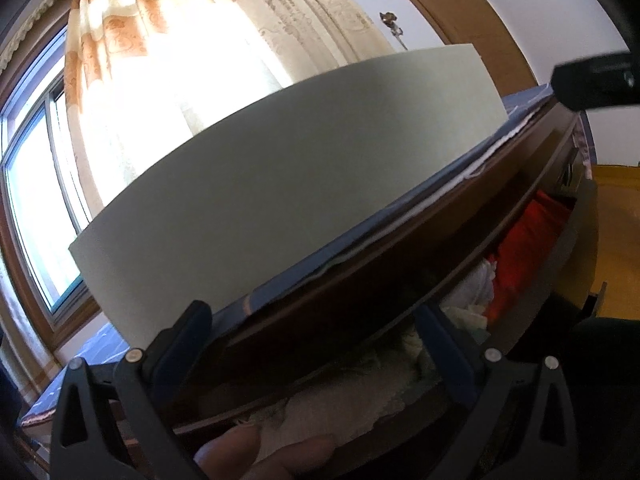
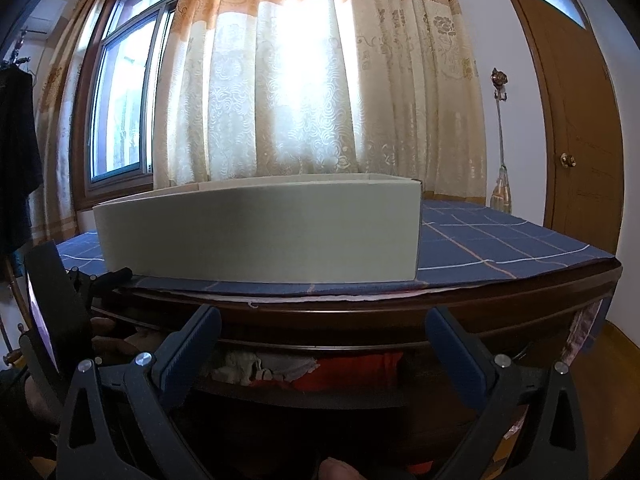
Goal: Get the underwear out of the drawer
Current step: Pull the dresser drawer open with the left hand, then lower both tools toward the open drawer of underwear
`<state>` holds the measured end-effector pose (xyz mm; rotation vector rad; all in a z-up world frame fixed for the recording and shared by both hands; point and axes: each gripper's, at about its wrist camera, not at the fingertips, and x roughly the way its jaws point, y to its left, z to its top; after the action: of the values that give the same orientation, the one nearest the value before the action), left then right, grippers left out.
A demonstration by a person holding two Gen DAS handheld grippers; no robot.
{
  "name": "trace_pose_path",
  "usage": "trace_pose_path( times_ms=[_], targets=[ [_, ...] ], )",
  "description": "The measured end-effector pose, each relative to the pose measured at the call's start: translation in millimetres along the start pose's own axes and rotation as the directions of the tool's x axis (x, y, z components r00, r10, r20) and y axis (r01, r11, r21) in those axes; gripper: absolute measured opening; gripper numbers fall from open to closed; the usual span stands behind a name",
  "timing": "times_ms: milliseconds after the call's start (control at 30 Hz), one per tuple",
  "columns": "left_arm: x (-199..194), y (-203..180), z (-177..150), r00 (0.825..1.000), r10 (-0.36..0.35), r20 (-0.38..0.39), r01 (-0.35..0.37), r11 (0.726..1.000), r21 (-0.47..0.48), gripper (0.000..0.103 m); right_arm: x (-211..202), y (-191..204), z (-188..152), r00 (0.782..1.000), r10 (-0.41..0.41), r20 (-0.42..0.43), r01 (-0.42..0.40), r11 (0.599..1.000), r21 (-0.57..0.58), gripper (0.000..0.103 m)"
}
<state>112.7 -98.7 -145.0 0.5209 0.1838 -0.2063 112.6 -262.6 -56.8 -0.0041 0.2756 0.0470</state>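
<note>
Left gripper: your left gripper point(image 1: 316, 344) has two blue ribbed pads on black arms, spread wide with nothing between them; it points into the gap of the open drawer point(image 1: 472, 248).
Right gripper: your right gripper point(image 2: 322, 344) is just as wide apart and empty, facing the drawer front from outside.
Hands: your fingertips point(image 1: 248, 452) show at the bottom edge of the left view; another fingertip point(image 2: 336, 470) shows at the bottom of the right view.
Underwear: inside the drawer you have soft crumpled cloth: a white lacy piece point(image 1: 340, 404) nearest the left gripper, one more white bundle point(image 1: 476, 288) farther along, and a red piece point(image 1: 524, 240) beyond it. In the right view the white cloth point(image 2: 244, 366) and the red cloth point(image 2: 352, 372) lie side by side under the table edge. You cannot tell which pieces are underwear.
Table: dark glossy wood point(image 2: 360, 312), rounded edge, overhanging the drawer and shading it.
Cloth cover: one blue checked tablecloth point(image 2: 500, 236), flat, with a frayed white hem.
Box: one pale grey-green cardboard box point(image 2: 260, 232), open-topped, standing on the tablecloth near the front edge.
Around: patterned cream and orange curtain point(image 2: 304, 80), window point(image 2: 120, 108), brown door point(image 2: 576, 120).
</note>
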Motion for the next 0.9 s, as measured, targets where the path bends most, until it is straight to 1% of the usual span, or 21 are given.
trace_pose_path(
  times_ms=[67, 100, 133, 167, 233, 267, 333, 367, 400, 500, 567, 667, 700, 800, 867, 900],
  targets=[
    [-2, 0, 4, 1.000, -0.004, -0.009, 0.004, 1.000, -0.014, 0.103, 1, -1, -1, 1.000, 0.012, -0.020, -0.012, 1.000, -0.002, 0.103],
    [-5, 3, 6, 1.000, -0.007, -0.017, 0.007, 1.000, -0.022, 0.103, 4, -1, 0, 0.999, 0.025, -0.045, -0.025, 1.000, -0.006, 0.103],
    [-6, 3, 7, 1.000, -0.007, -0.023, 0.007, 1.000, -0.027, 0.103, 5, -1, -1, 0.998, 0.021, -0.061, -0.022, 1.000, -0.012, 0.103],
    [-9, 2, 8, 1.000, -0.004, -0.029, 0.003, 0.999, -0.041, 0.103, 10, 1, -1, 0.995, 0.009, -0.099, -0.012, 0.999, -0.030, 0.103],
    [-8, 5, 6, 0.999, -0.014, -0.053, 0.011, 0.997, -0.073, 0.103, 18, 2, -1, 0.986, 0.017, -0.166, -0.024, 0.999, -0.045, 0.103],
    [-9, 5, 7, 0.997, -0.026, -0.070, 0.019, 0.996, -0.093, 0.103, 23, 2, -2, 0.976, 0.032, -0.214, -0.041, 0.998, -0.038, 0.103],
    [-7, 9, 6, 0.994, -0.021, -0.105, 0.008, 0.993, -0.119, 0.103, 30, 4, -3, 0.962, 0.040, -0.271, -0.048, 0.999, -0.022, 0.103],
    [-7, 12, 5, 0.991, -0.019, -0.130, 0.002, 0.991, -0.133, 0.103, 30, 3, -4, 0.958, 0.057, -0.282, -0.061, 0.998, -0.008, 0.103],
    [-6, 15, 6, 0.987, -0.035, -0.158, 0.008, 0.986, -0.164, 0.103, 31, 4, -4, 0.955, 0.060, -0.292, -0.064, 0.998, -0.005, 0.103],
    [-11, 21, 9, 0.984, -0.025, -0.174, -0.015, 0.973, -0.230, 0.103, 27, 5, -6, 0.956, 0.064, -0.288, -0.070, 0.997, -0.012, 0.103],
    [-18, 22, 13, 0.983, -0.037, -0.178, -0.013, 0.962, -0.272, 0.103, 23, 5, -7, 0.957, 0.064, -0.282, -0.070, 0.997, -0.012, 0.103],
    [-24, 18, 13, 0.982, -0.028, -0.186, -0.021, 0.967, -0.254, 0.103, 21, -2, -4, 0.959, 0.067, -0.274, -0.071, 0.997, -0.005, 0.103],
    [-24, 14, 14, 0.980, -0.024, -0.195, -0.022, 0.972, -0.234, 0.103, 19, -5, -4, 0.961, 0.065, -0.269, -0.067, 0.998, 0.002, 0.103],
    [-25, 7, 16, 0.978, -0.024, -0.206, -0.023, 0.974, -0.224, 0.103, 20, -7, -4, 0.959, 0.066, -0.276, -0.065, 0.998, 0.013, 0.103],
    [-15, 14, 17, 0.977, -0.022, -0.211, -0.027, 0.973, -0.229, 0.103, 18, -8, -5, 0.960, 0.062, -0.273, -0.060, 0.998, 0.016, 0.103],
    [-21, 20, 15, 0.977, -0.020, -0.210, -0.030, 0.973, -0.230, 0.103, 17, -7, -3, 0.960, 0.064, -0.273, -0.061, 0.998, 0.017, 0.103]
  ],
)
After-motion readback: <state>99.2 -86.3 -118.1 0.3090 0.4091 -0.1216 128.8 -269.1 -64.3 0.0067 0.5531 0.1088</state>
